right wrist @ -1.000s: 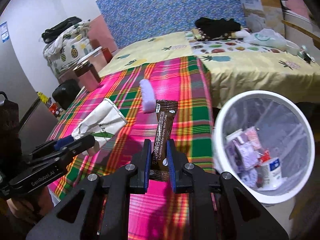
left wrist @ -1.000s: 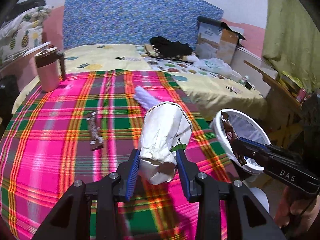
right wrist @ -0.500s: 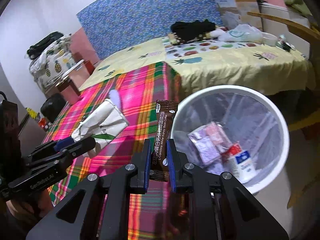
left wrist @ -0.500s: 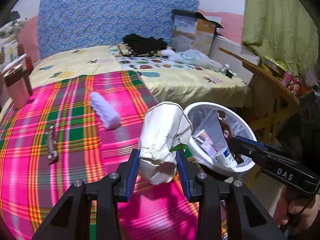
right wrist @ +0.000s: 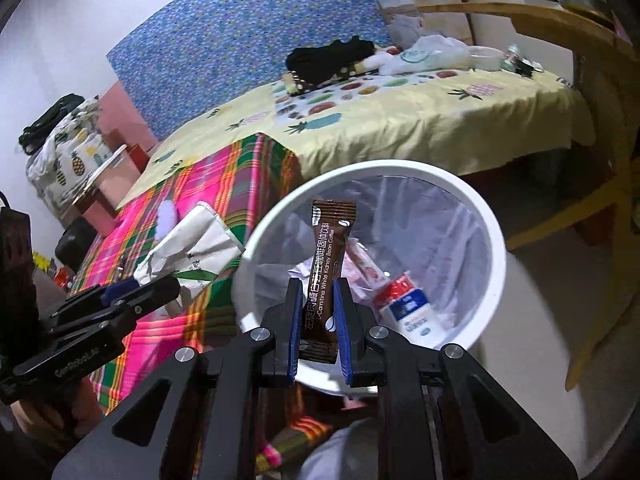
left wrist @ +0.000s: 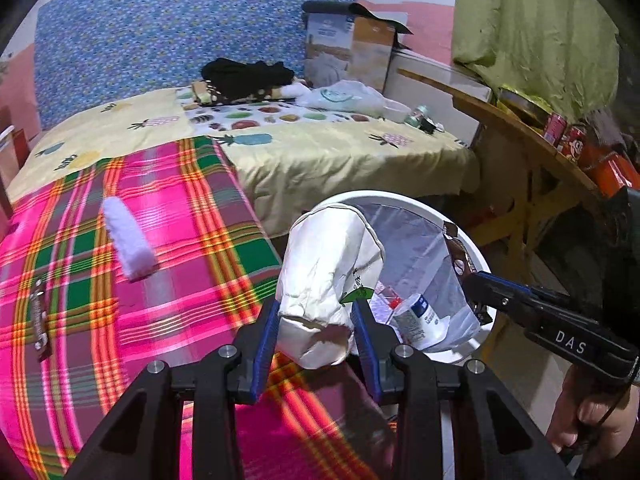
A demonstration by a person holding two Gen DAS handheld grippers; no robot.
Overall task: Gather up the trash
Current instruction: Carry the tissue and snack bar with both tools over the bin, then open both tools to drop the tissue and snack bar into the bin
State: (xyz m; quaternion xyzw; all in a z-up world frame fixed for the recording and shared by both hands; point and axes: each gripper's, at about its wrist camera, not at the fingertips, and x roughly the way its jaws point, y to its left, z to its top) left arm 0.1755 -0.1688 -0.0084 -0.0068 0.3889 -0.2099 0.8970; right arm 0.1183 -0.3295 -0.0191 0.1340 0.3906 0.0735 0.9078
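Only in the left wrist view do we see a purple roll and a dark wrapper lying on the plaid cloth. The left gripper pinches a crumpled white bag beside the bin; the right gripper clamps a brown coffee sachet upright over the bin's opening.

Left hand-held gripper and right hand-held gripper, both clamped.
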